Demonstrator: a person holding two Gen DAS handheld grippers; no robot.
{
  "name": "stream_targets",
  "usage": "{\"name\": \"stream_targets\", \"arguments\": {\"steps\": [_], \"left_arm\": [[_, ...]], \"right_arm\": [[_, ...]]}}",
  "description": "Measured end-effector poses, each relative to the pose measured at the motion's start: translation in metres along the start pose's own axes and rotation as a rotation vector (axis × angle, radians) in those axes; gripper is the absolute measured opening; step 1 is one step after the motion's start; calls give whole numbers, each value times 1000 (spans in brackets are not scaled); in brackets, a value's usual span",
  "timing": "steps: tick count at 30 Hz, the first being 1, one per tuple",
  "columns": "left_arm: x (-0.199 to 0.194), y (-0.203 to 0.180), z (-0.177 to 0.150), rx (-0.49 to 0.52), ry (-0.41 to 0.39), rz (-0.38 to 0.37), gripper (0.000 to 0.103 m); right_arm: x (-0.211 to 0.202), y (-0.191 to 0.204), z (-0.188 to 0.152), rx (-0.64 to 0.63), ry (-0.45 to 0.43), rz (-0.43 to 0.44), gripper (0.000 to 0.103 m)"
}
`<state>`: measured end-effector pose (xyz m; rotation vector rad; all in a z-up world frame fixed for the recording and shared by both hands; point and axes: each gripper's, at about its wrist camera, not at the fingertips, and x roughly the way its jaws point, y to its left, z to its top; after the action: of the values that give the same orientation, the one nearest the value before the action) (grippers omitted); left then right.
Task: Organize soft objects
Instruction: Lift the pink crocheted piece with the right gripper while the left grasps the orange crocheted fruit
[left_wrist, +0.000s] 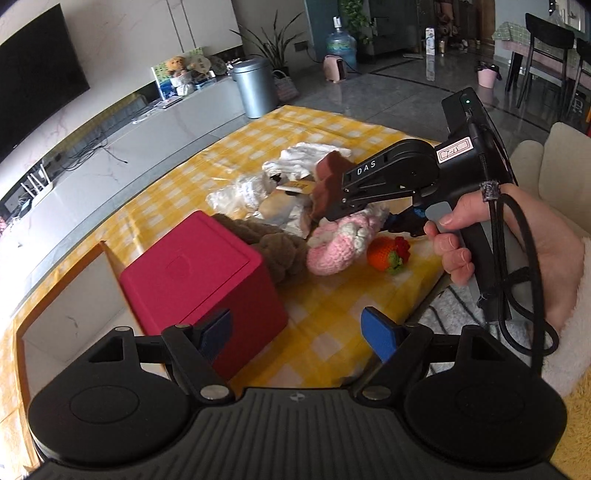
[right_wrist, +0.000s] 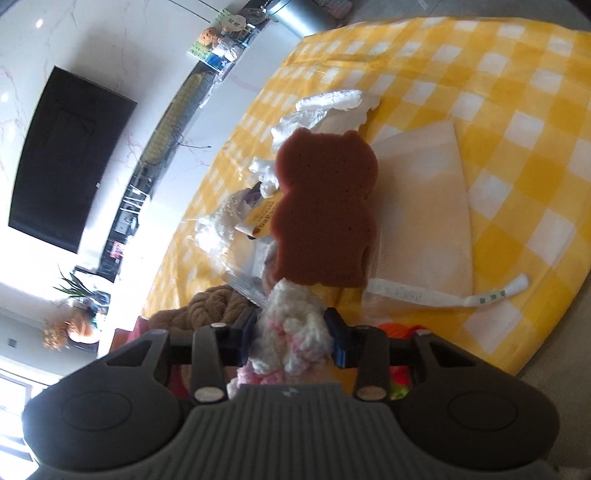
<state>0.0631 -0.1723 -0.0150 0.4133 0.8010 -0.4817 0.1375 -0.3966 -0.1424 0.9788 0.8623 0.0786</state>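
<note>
The pink-and-white crochet piece (right_wrist: 291, 328) lies directly between the jaws of the right gripper (right_wrist: 291, 332). In the right wrist view the two pads press into the yarn from both sides, so the jaws are about half closed and gripping it. In the left wrist view the same piece (left_wrist: 340, 243) rests on the table (left_wrist: 332, 317) w/ the yellow check cloth, its long axis running near-left to far-right, and the right gripper (left_wrist: 369, 218) comes onto its far end from the right.

The red box (left_wrist: 199, 273) stands left of the pile, close in front of the left gripper (left_wrist: 295, 332). Those jaws are wide open and hold nothing, so the left hand is nearer to the box, the right hand (left_wrist: 517, 251) nearer to the soft things. The brown bear sponge (right_wrist: 325, 210) leans just beyond the crochet piece; the crochet strawberry (left_wrist: 388, 254) lies beside it on the right.
</note>
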Motion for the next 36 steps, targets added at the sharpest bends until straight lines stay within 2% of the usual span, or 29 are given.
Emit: {"name": "stream_targets", "arguments": {"steps": [3,7,9,12,16,18,24,27,30,34,36], "left_arm": [[7,-4,4,-1,-26,-40,93],[27,-14,9,34,-13,-64,93],[40,-18,13,39,-17,-92,93],[62,-24,24,44,29,-113,93],[82,-32,35,59,30,-87,93],[93,-35,39,56,58,-99,93],[129,-42,50,18,147,-124,93],[141,-45,55,-12,164,-147,93],[153,-52,57,-27,214,-169,93],[169,-63,56,1,223,-165,91],[172,-66,57,-10,220,-186,90]], "right_arm": [[-14,-1,1,21,-33,72,40],[-33,-1,4,13,-126,17,40],[-46,-2,5,20,-178,27,40],[-71,-8,11,60,-302,53,40],[-95,-8,15,5,-425,-35,40],[-96,-9,15,0,-435,-68,40],[-91,-16,18,-5,-389,-70,40],[-86,-19,19,-16,-381,-113,40],[-84,-26,19,-6,-367,-154,40],[-88,-26,19,-31,-389,-182,40],[-89,-27,20,-37,-387,-187,40]]}}
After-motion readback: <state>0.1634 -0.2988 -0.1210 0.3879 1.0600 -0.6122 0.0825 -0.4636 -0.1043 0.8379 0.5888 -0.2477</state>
